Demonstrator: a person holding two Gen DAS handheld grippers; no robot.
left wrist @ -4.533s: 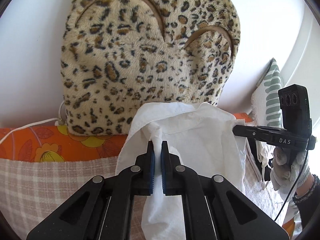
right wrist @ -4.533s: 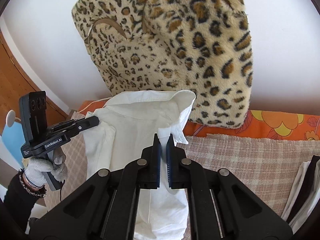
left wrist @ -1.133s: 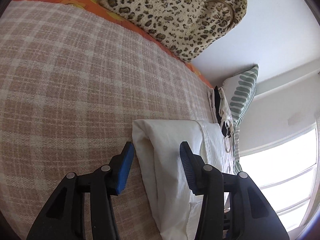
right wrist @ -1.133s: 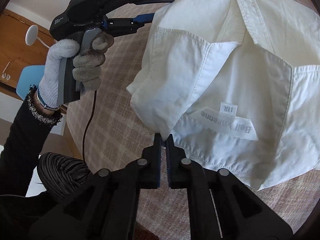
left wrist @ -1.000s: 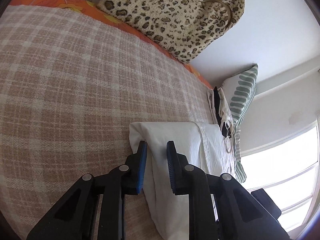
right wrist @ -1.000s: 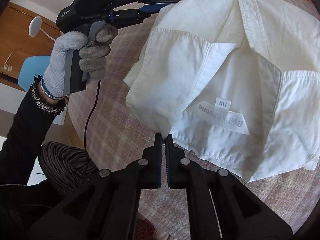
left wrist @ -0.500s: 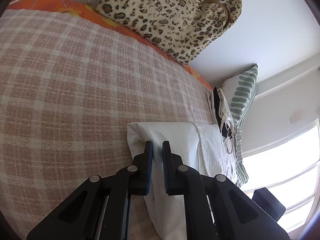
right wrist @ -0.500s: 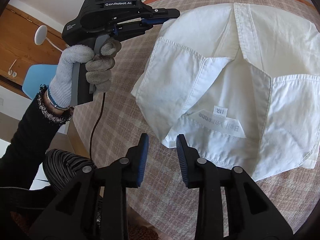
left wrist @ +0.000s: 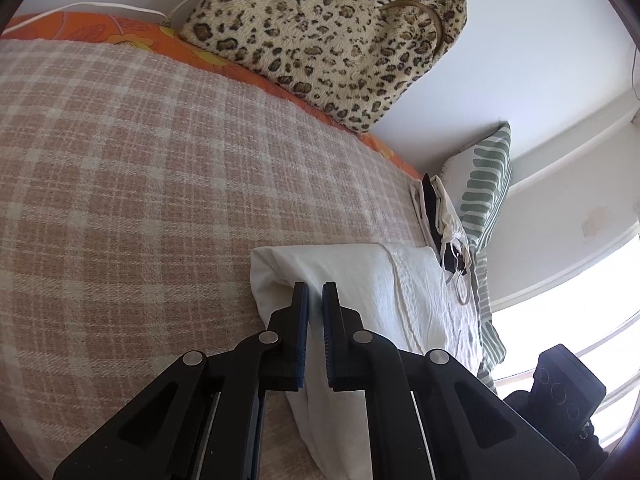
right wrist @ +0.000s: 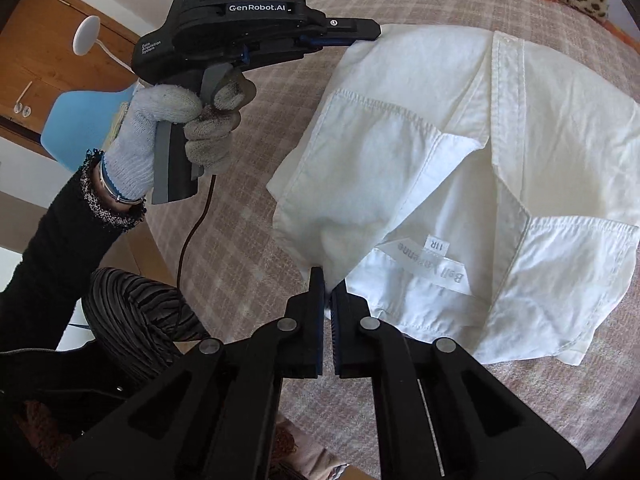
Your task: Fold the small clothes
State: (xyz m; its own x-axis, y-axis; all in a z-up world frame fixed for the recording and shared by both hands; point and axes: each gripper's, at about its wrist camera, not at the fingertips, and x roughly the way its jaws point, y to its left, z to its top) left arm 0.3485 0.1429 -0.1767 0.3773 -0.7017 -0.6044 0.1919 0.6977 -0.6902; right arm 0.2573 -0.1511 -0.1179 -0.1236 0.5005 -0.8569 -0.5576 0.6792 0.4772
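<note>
A white collared shirt [right wrist: 460,140] lies partly folded on the plaid blanket [right wrist: 248,280], inside label up. My right gripper [right wrist: 327,284] is shut on the shirt's near-left fold by the collar. My left gripper [right wrist: 360,36] comes in from the upper left and is shut on the shirt's far-left corner. In the left wrist view the left gripper [left wrist: 315,296] pinches the folded edge of the shirt [left wrist: 360,272], which is slightly raised there. A gloved hand [right wrist: 168,128] holds the left gripper's handle.
A leopard-print bag [left wrist: 332,28] leans on the wall behind the bed. A green-striped cushion [left wrist: 486,184] and a small pile of clothes [left wrist: 440,216] lie at the blanket's right end. A blue chair [right wrist: 80,128] stands beyond the bed's edge.
The left jaws, wide around the folded edge a second ago, have shut on it. The right jaws opened off the shirt half a second ago and have shut on its near fold again.
</note>
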